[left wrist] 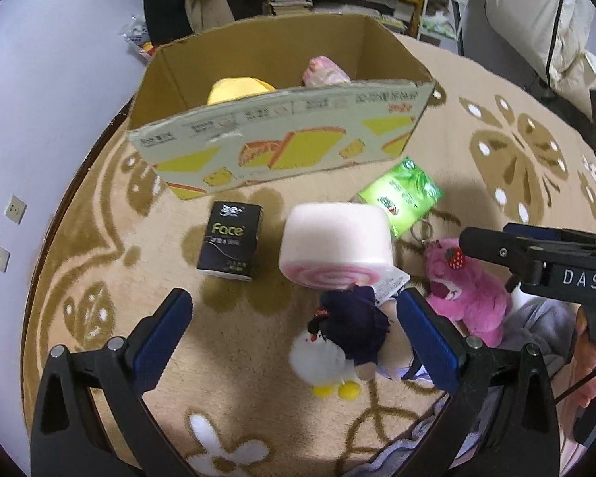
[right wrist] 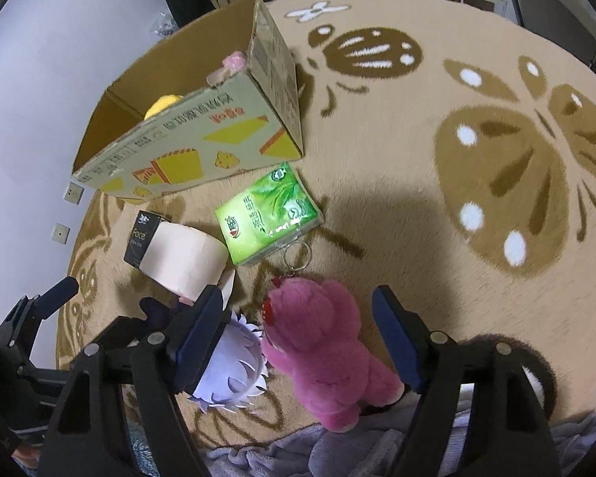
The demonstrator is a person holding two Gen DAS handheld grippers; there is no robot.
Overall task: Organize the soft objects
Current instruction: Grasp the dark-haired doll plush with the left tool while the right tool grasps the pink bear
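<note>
Left wrist view, left to right: black pack marked "Face" stands upright on the rug, just in front of the carton. The carton is open-topped; a yellow plush and a pink item lie inside. Next to the black pack lies the pink roll, swirl end facing the camera. A green pack lies behind the roll, near the carton's right corner.

Left gripper: fingers wide apart, nothing clamped. A doll with a white body, dark clothing and yellow feet lies between them, nearer the right finger; contact cannot be told.

Right of the doll lies the pink bear, a keyring at its head.

Right wrist view: right gripper points down over the bear. Fingers apart, straddling the bear, with a clear gap on the right side; the left finger sits over a white-haired doll just beside the bear. Bear not gripped. Grey cloth lies at the near edge.
</note>
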